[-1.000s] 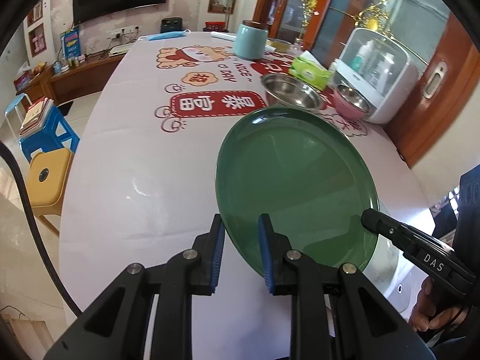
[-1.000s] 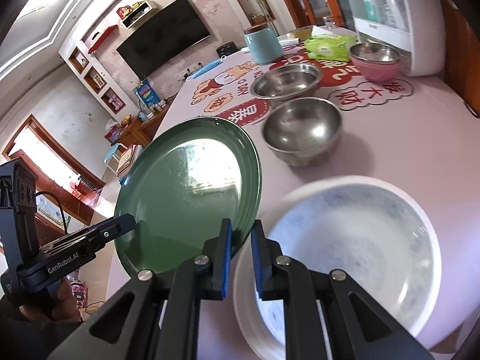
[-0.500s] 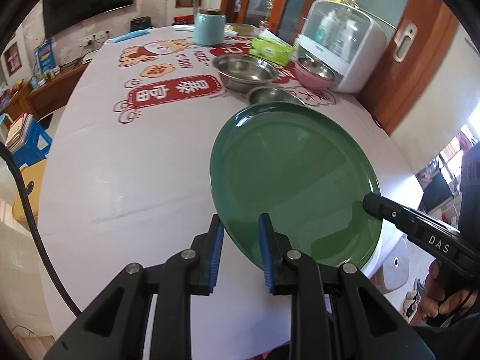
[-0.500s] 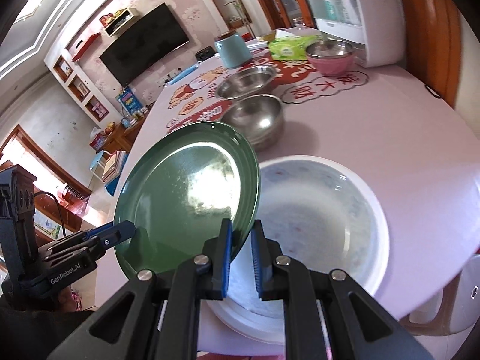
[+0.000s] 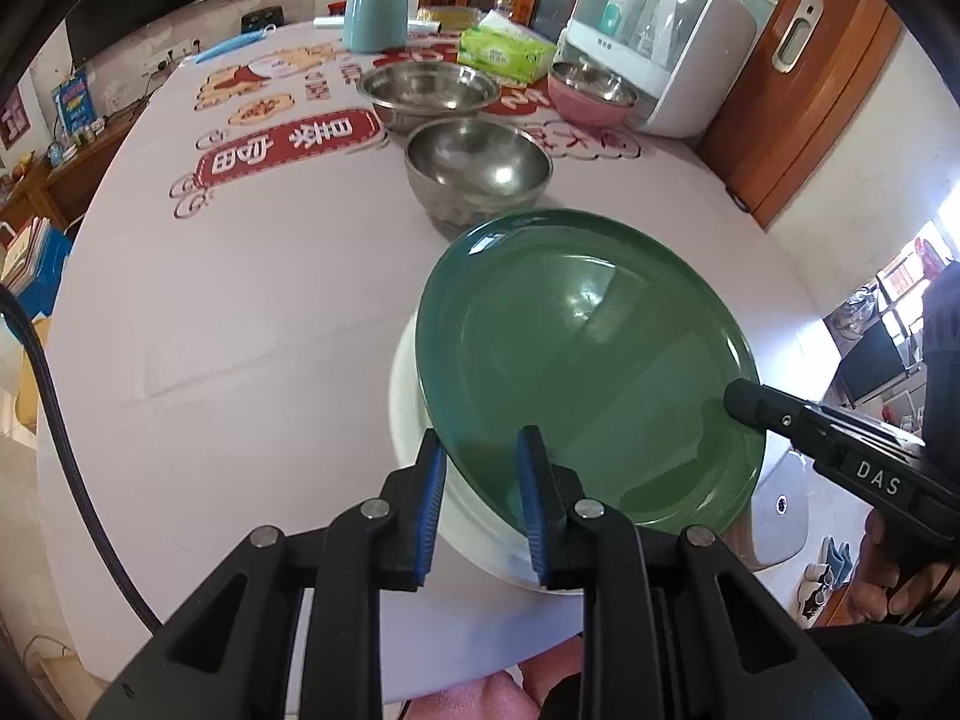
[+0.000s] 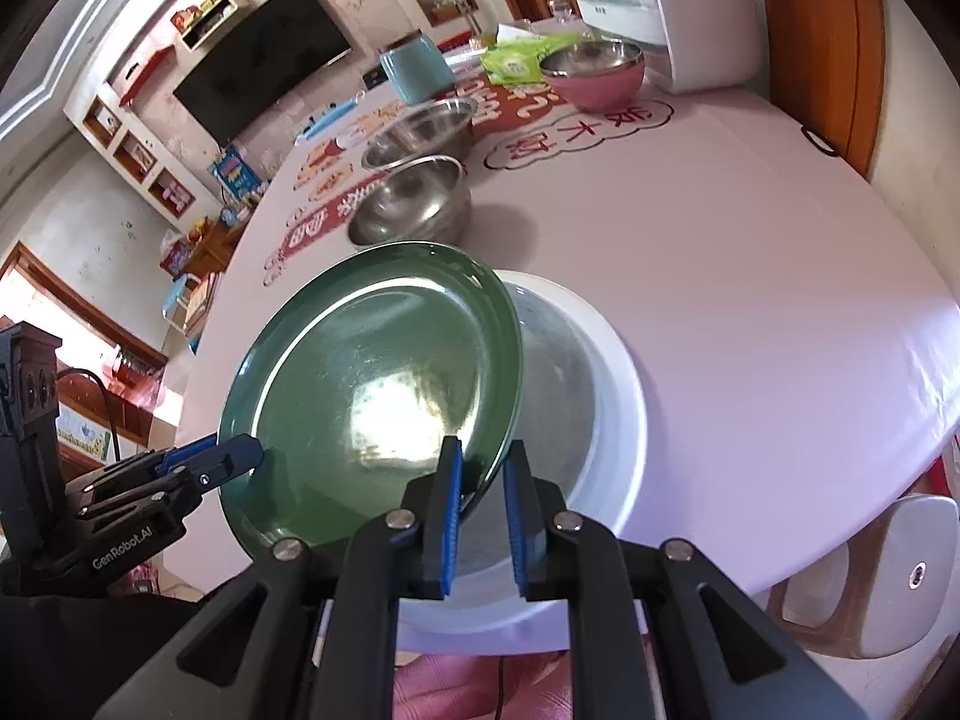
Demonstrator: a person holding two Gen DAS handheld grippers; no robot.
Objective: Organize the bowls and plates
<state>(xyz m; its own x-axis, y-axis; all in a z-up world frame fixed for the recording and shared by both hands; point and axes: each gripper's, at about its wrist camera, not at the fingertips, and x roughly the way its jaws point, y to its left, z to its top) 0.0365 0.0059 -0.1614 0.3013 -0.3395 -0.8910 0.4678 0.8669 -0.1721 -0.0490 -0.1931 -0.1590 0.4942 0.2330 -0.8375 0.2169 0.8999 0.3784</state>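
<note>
We hold the green plate (image 5: 576, 360) by opposite rims: our left gripper (image 5: 480, 480) and our right gripper (image 6: 480, 480) are each closed narrowly on its edge. The plate hangs tilted over the white plate (image 6: 606, 396), which lies at the table's (image 6: 750, 276) near edge. Two steel bowls (image 5: 477, 171) and a pink bowl (image 5: 591, 99) stand toward the far edge.
</note>
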